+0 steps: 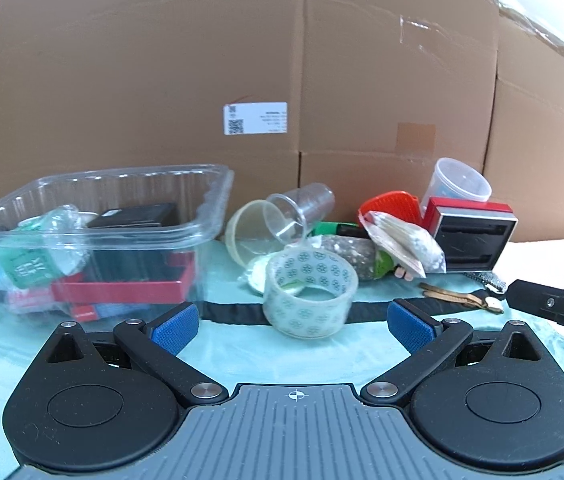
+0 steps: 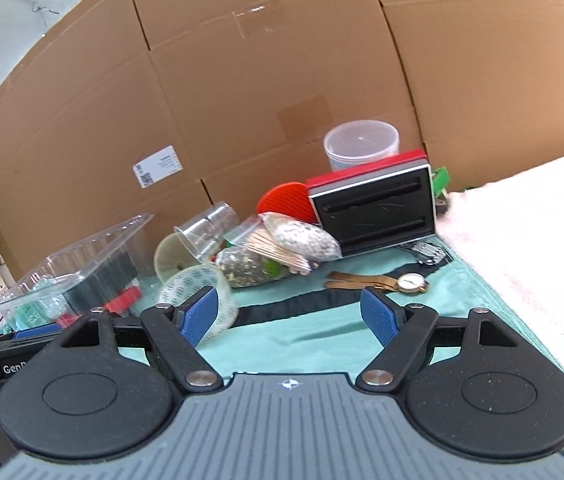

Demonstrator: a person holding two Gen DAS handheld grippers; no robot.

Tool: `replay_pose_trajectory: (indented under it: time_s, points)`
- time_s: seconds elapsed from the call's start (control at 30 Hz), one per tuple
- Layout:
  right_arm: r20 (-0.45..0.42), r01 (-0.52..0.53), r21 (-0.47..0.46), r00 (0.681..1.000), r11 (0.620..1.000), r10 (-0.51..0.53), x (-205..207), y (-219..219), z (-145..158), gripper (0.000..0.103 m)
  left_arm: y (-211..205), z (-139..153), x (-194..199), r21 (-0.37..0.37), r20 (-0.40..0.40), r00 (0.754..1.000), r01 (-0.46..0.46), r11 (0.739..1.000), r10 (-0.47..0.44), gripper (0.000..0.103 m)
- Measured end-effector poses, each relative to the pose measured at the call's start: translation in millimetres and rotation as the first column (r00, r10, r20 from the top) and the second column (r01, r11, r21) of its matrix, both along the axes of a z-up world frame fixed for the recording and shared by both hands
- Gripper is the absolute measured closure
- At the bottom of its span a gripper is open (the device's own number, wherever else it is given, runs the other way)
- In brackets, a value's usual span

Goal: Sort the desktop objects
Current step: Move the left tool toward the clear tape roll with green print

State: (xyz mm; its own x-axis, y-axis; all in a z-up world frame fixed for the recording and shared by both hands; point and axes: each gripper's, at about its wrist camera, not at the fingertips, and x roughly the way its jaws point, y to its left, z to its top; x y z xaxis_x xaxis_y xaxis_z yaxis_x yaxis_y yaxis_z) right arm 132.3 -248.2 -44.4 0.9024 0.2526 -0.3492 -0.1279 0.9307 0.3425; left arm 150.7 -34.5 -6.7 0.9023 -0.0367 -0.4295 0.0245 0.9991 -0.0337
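A pale teal cloth (image 1: 234,344) with a dark band covered the tabletop in front of a wall of brown cardboard boxes (image 1: 162,80). A clear, thin-walled plastic tray (image 1: 94,208) at the left held a crumpled bottle, a black box and a red one. Beside it lay a printed roll of clear tape (image 1: 310,292), a tipped transparent cup (image 1: 302,208), a speckled bag (image 2: 306,240), a ribbed red lid (image 2: 288,200) and a red-and-black case (image 2: 378,208). A gold wristwatch (image 2: 410,282) lay flat nearby. The left hand-held gripper (image 1: 294,324) had its blue ridged pads (image 1: 176,326) wide apart, just short of the tape and gripping nothing. The right hand-held gripper (image 2: 292,316) was likewise spread and empty.
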Motion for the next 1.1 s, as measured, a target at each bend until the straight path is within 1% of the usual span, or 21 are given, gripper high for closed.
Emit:
replay_pose_trajectory:
  time_s: [0.13,0.3,0.43,0.47,0.57,0.63,0.83,0.93,1.03,1.1]
  points:
    - [-0.016,0.007,0.007,1.0,1.0,-0.006,4,-6,-6,0.023,-8,-4,5,0.006,-0.01,1.0,0.009,1.0,-0.009,0.0]
    - [-0.038,0.005,0.009,0.999,1.0,-0.005,10,-10,-12,0.029,-17,-9,14,0.012,-0.015,1.0,0.017,1.0,-0.017,0.0]
    - [-0.055,-0.013,-0.004,0.998,1.0,0.013,19,-8,-14,0.04,-21,-11,25,0.007,-0.012,1.0,0.008,1.0,-0.008,0.0]
    - [-0.06,-0.022,-0.004,0.998,1.0,0.021,23,-6,-14,0.044,-22,-12,29,0.002,-0.012,1.0,0.003,1.0,-0.003,0.0]
    - [-0.061,-0.048,-0.01,0.997,0.999,0.047,34,-1,-12,0.051,-19,-14,42,-0.038,-0.01,1.0,-0.009,0.999,0.009,0.0]
    - [-0.057,-0.06,-0.016,0.997,0.998,0.059,42,5,-9,0.051,-16,-14,52,-0.071,-0.012,1.0,-0.016,0.997,0.015,0.0]
    - [-0.064,-0.119,-0.013,0.991,0.993,0.118,79,16,-5,0.052,-10,-17,79,-0.125,-0.027,0.998,-0.053,0.991,0.05,0.0]
    - [-0.062,-0.138,-0.001,0.989,0.99,0.137,95,20,-2,0.052,-7,-19,87,-0.123,-0.026,0.997,-0.072,0.99,0.069,0.0]
    - [-0.059,-0.146,-0.01,0.988,0.989,0.145,107,24,1,0.052,-4,-24,93,-0.103,-0.038,0.996,-0.084,0.991,0.08,0.003]
    - [-0.07,-0.16,-0.011,0.985,0.987,0.158,115,28,2,0.052,-2,-27,97,-0.105,-0.055,0.996,-0.074,0.992,0.069,0.01]
